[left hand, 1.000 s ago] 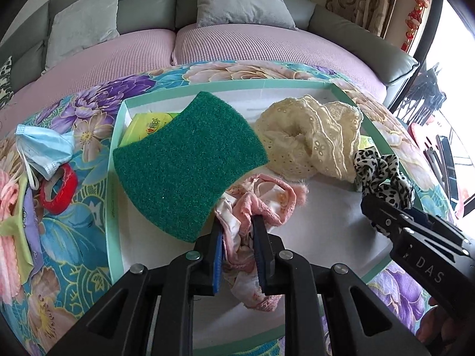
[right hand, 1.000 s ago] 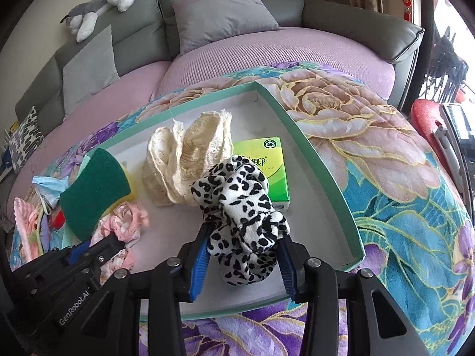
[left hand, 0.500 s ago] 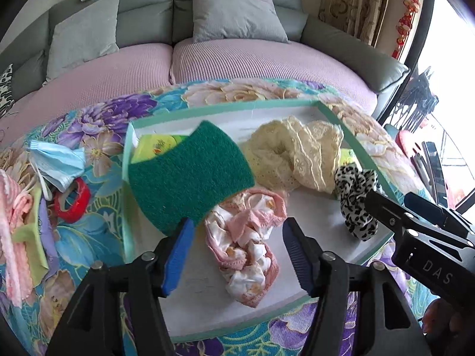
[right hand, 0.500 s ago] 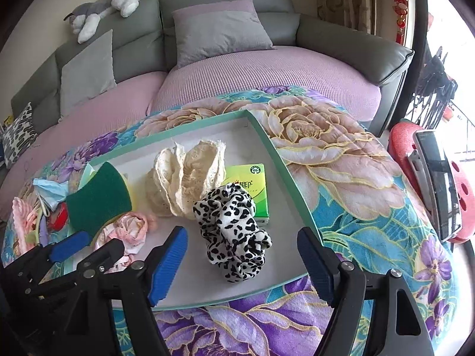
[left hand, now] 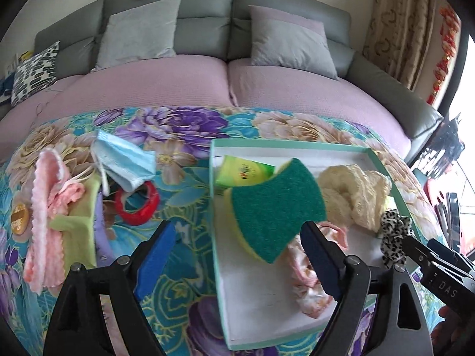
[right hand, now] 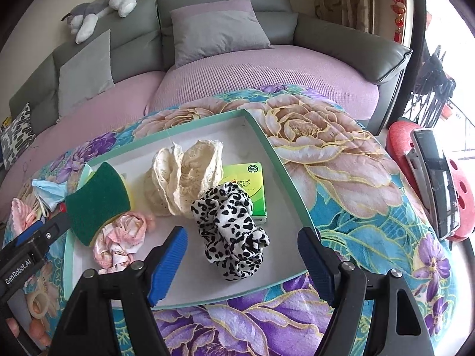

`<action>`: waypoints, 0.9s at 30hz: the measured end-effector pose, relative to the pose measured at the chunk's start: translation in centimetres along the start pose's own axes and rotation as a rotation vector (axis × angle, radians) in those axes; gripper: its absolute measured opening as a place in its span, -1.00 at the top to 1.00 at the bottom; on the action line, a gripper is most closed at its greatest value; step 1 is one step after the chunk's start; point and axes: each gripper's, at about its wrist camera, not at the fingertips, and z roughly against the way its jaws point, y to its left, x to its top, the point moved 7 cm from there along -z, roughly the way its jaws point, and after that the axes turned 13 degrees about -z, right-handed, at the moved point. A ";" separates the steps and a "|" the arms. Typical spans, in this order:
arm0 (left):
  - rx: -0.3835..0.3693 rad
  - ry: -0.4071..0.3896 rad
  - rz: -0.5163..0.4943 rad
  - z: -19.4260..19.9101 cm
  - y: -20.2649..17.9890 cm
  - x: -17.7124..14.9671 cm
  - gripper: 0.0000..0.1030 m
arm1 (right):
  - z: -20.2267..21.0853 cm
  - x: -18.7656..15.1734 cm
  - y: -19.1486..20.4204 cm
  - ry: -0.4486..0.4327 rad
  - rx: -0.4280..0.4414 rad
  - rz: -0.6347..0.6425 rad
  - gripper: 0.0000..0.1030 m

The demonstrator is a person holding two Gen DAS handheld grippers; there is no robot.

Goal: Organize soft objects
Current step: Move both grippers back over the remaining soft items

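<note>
1. Both hand-held grippers have let go; the left hand-held gripper (left hand: 237, 255), jaws opening and empty, has swung toward the tray's (left hand: 214, 207) left edge.
2. The right hand-held gripper (right hand: 242, 262) stands released around the black-and-white leopard-print fabric scrunchie (right hand: 231, 228), lying in the tray's near-right corner.
3. The crumpled pale-blue paper face mask (left hand: 124, 163) lies left, beyond the left gripper.

A home living room: a grey sofa (right hand: 225, 9) with cushions (right hand: 216, 34), a plush toy (right hand: 101, 6) on its back, curtains (left hand: 397, 29) by the window.
</note>
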 end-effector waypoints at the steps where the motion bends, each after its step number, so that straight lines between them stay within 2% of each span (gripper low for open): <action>1: 0.012 -0.002 0.013 -0.1 0.5 -0.1 -0.94 | -0.1 0.0 0.1 0.001 -0.004 0.007 -0.73; 3: 0.035 -0.010 0.039 0.0 1.4 -0.3 -1.00 | -0.2 -0.1 0.2 -0.004 -0.022 0.015 -1.00; 11: 0.076 -0.013 0.085 -0.1 3.0 -0.7 -1.00 | -0.6 -0.2 0.2 0.002 -0.034 0.012 -1.00; 20: 0.103 -0.008 0.109 0.0 4.2 -1.1 -1.00 | -0.9 -0.7 1.6 0.005 -0.045 0.080 -1.00; 27: 0.113 0.002 0.115 0.6 5.5 -1.5 -1.00 | -0.6 -0.9 3.7 -0.007 0.004 0.093 -1.00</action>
